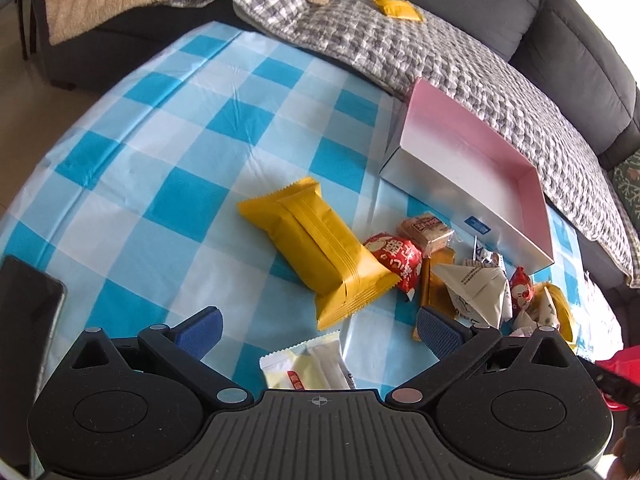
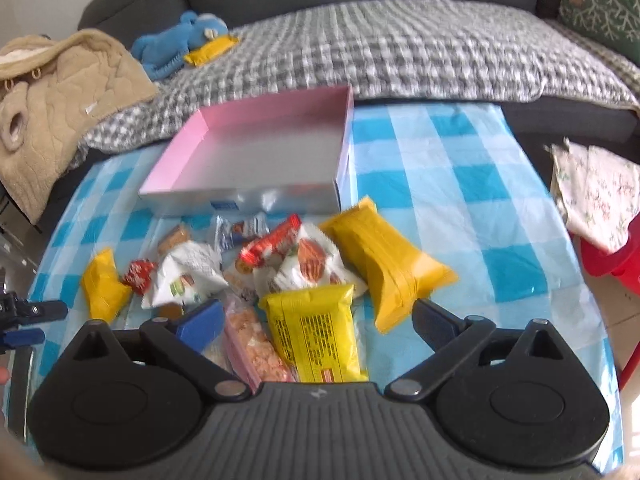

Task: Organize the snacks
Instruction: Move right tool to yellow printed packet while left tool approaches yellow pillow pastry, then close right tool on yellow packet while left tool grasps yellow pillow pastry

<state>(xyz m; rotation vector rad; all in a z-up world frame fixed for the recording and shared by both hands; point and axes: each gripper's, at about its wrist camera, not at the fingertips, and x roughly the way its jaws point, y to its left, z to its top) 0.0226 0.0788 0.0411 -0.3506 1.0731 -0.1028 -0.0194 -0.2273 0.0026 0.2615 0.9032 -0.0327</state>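
A pile of snack packets (image 2: 256,264) lies on the blue checked tablecloth in front of an empty pink-lined box (image 2: 260,152). A large yellow packet (image 1: 320,248) lies at the pile's edge; it also shows in the right wrist view (image 2: 388,264). My left gripper (image 1: 318,328) is open above the cloth, with a pale packet (image 1: 308,368) below it. My right gripper (image 2: 318,320) is open over a yellow printed packet (image 2: 312,332) and a pink packet (image 2: 256,348). The box also shows in the left wrist view (image 1: 460,160).
A grey sofa with a checked blanket (image 2: 400,48) runs behind the table. On it lie a blue plush toy (image 2: 180,40), a yellow packet (image 2: 210,50) and a beige garment (image 2: 60,92). A dark phone (image 1: 28,320) lies at the left. A red stool (image 2: 616,260) stands right.
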